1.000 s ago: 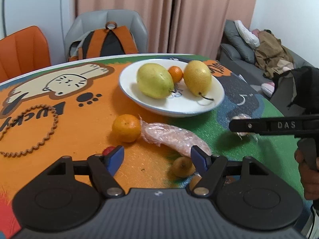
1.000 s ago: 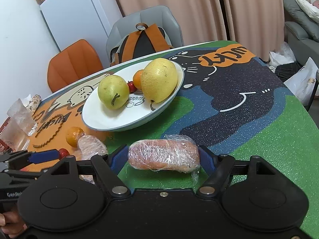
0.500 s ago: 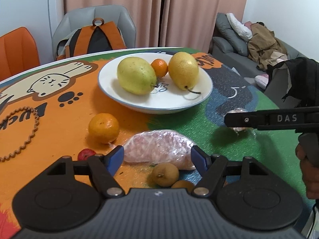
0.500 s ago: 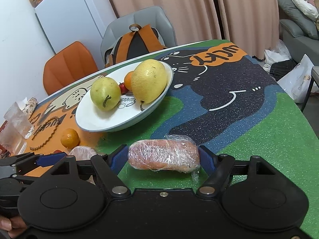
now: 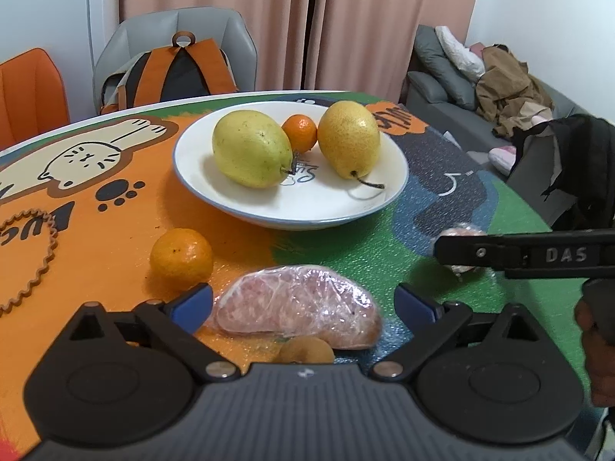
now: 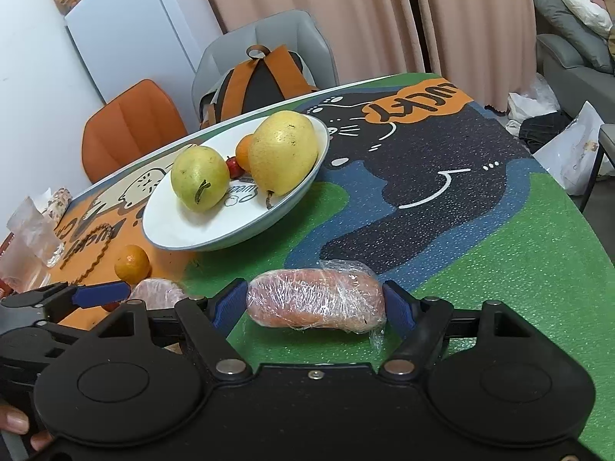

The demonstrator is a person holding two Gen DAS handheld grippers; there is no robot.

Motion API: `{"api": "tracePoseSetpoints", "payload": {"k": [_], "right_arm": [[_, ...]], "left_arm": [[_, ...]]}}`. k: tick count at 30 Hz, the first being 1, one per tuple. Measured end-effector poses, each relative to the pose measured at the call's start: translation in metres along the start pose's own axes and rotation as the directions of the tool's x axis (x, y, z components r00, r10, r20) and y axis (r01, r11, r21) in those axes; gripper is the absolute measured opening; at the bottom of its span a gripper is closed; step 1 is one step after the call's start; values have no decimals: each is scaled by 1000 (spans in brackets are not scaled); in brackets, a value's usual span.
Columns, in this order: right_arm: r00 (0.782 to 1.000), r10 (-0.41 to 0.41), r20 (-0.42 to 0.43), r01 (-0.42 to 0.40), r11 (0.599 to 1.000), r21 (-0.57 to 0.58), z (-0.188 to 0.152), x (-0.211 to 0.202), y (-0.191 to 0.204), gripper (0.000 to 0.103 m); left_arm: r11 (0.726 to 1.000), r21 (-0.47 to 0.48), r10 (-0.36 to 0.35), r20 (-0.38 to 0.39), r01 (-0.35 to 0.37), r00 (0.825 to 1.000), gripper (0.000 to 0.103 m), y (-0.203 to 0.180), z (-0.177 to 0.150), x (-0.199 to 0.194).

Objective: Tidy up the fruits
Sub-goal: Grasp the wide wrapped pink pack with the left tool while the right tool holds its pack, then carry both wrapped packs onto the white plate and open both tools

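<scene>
A white plate (image 5: 384, 199) holding 2 yellow pears and a small orange is seen on the cartoon-printed worktop (image 5: 96, 230) in both wrist views. The left tool (image 5: 303, 305) is held with its blue pads spread wide on either side of a plastic-wrapped fruit piece (image 5: 296, 307); its jaws have just been opening, and clear gaps are visible between the pads and the wrap, so nothing is gripped. A loose orange (image 5: 181, 258) is lying just beyond the left pad, and a small brown fruit (image 5: 305, 351) is partly hidden under the tool's body.

In the right wrist view, the right tool (image 6: 315, 303) is shown bracketing a second wrapped fruit piece (image 6: 315, 301) on the green part of the worktop; the pads appear to touch both of its ends, with the piece resting on the surface. A small red fruit (image 6: 233, 166) between the pears is revealed only by this view, as are a white cabinet (image 6: 127, 38) and crumpled clear plastic (image 6: 30, 238) at the worktop's left edge. A sofa (image 5: 442, 88) piled with clothes is shown more fully by the left view.
</scene>
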State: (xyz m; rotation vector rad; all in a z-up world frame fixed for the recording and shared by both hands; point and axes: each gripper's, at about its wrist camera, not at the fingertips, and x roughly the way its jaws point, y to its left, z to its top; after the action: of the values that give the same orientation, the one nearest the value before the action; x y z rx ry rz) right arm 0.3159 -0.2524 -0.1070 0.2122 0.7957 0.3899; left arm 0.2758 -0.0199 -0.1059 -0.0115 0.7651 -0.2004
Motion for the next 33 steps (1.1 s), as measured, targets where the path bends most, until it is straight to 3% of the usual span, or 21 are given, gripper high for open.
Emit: {"api": "tracePoseSetpoints", "payload": {"k": [19,33], "right_arm": [[1000,27,-1,-28,1000,-15,-2,-3,0,73],[999,35,30,-34,998,-46,6,-15,12,72]], "left_arm": [[996,-15,90,-22,-90,996,95,-9,-4,9],[996,-57,76,64,-72,995,91,-8,4,-21]]}}
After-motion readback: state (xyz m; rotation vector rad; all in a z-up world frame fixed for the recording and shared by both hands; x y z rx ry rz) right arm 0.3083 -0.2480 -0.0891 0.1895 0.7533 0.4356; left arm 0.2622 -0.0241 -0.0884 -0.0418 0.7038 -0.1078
